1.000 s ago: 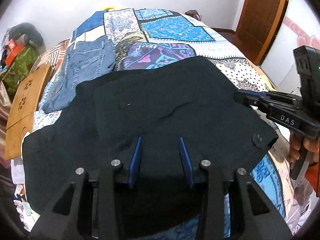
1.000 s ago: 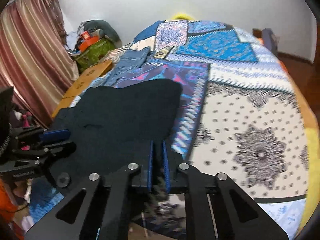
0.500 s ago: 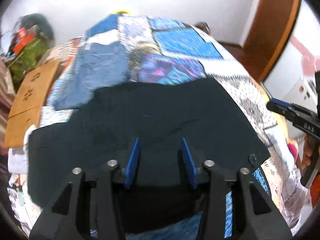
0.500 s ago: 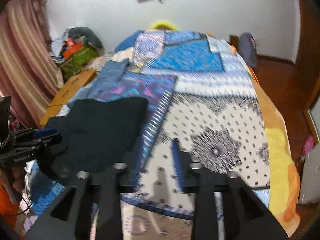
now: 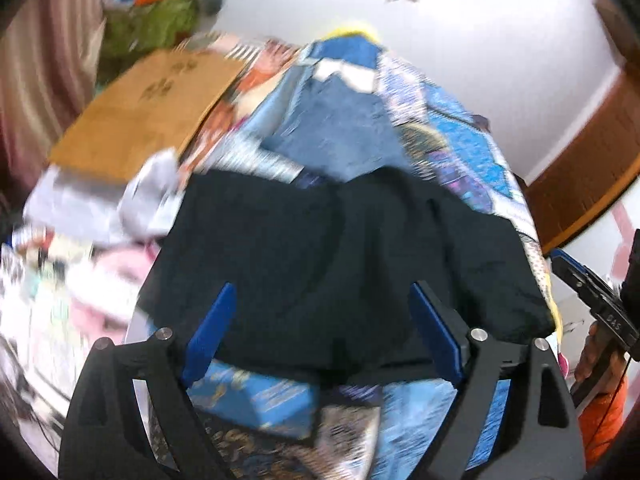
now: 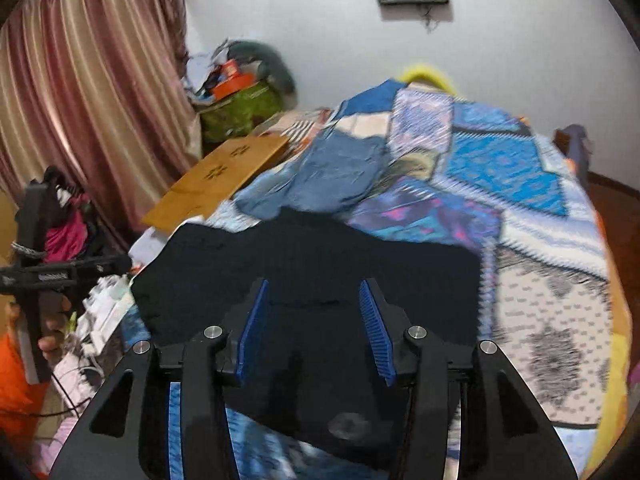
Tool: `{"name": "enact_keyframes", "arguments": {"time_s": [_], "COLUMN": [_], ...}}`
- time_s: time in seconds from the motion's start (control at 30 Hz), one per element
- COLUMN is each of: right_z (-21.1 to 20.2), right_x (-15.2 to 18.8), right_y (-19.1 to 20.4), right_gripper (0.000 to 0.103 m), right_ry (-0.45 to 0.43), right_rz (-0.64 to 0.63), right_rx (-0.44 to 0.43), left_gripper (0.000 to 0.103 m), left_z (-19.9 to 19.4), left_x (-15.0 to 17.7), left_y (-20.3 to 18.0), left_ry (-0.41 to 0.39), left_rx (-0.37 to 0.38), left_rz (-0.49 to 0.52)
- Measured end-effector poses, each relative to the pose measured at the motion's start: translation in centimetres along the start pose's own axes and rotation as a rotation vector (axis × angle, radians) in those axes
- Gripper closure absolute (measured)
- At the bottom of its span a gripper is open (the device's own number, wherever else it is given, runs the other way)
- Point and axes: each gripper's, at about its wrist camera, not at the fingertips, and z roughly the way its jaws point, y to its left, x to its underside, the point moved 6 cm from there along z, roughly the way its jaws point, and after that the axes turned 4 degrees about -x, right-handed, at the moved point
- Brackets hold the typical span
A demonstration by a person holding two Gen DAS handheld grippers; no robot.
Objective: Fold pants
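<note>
Both grippers now stand wide and hold nothing: the left gripper (image 5: 320, 320) has spread its fingers far more than a second ago, and the right gripper (image 6: 312, 328), then pinched on the cloth, has let go. The black pants (image 5: 340, 256) lie folded on the patterned bedspread (image 6: 520, 184). I judge this fold finished; another may follow.

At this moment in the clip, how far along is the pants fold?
Done: the black pants lie on the patchwork bedspread as a compact, doubled-over shape, so at least one fold looks made. In hand: nothing; the left gripper and right gripper both hover above the cloth with jaws open. Left: probably a final fold or tidying. The blue jeans beyond lie spread out.
</note>
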Motion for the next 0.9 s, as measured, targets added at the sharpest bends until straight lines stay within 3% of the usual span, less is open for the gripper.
{"name": "enact_keyframes", "arguments": {"time_s": [0.17, 0.3, 0.47, 0.63, 0.87, 0.9], "right_z": [2.6, 5.4, 6.3, 6.4, 6.6, 6.6], "right_x": [1.0, 3.0, 4.2, 4.3, 4.5, 4.5], "right_y": [2.3, 2.7, 3.1, 3.0, 3.2, 3.2], "right_gripper": [0.059, 0.058, 0.058, 0.058, 0.058, 0.058], "right_ry": [0.059, 0.181, 0.218, 0.242, 0.24, 0.239], "right_rz": [-0.004, -0.002, -0.058, -0.06, -0.077, -0.074], "right_rx": [-0.026, -0.033, -0.012, -0.016, -0.021, -0.024], "left_gripper": [0.015, 0.015, 0.014, 0.014, 0.014, 0.021], "left_z": [2.1, 4.0, 4.4, 5.8, 7.6, 8.0], "left_x": [3.2, 6.0, 6.1, 4.6, 2.8, 2.5], "left_y": [3.6, 4.5, 4.5, 5.8, 6.7, 7.0], "left_ry": [0.093, 0.18, 0.147, 0.15, 0.145, 0.139], "left_rx": [0.028, 0.142, 0.208, 0.317, 0.296, 0.273], "left_rz": [-0.091, -0.165, -0.21, -0.35, -0.441, -0.445]}}
